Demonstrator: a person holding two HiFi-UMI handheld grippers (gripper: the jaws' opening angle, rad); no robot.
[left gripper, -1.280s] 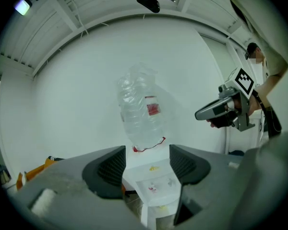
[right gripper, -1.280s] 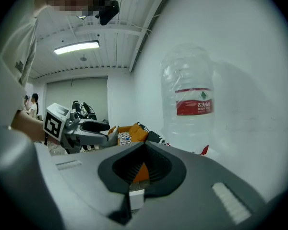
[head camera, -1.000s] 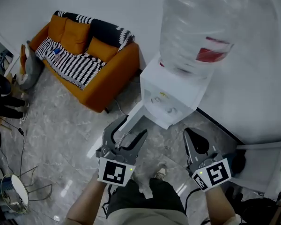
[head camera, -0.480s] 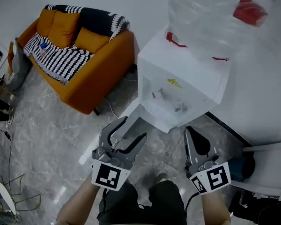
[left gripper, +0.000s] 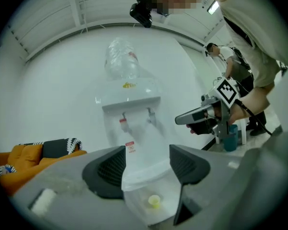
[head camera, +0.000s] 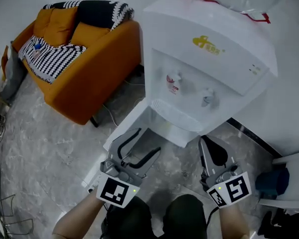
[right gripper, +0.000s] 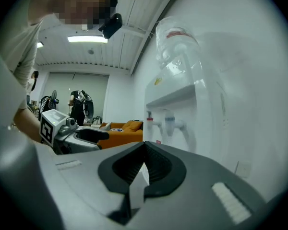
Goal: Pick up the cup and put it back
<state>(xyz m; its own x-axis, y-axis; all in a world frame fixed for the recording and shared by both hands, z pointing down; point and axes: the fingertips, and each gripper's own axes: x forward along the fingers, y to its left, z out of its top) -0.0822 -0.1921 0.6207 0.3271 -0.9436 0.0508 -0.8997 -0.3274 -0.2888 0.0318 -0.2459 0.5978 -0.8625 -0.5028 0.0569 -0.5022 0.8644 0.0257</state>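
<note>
small yellow cup (left gripper: 154, 201) sits low in open bottom compartment of water dispenser (head camera: 209, 59), far ahead. left claw (left gripper: 146, 166) wide, empty, lined up on cup, so probably the grabber. right claw (right gripper: 144, 150) pinched closed, looks idle.

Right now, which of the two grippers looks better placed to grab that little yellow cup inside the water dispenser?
Probably the left: the left gripper has its jaws apart, with the cup framed between them, ahead. The right gripper has its jaws together, and its view shows no cup.

Head cam steep down, L/R gripper views level, near, all share dispenser (head camera: 204, 59)
</note>
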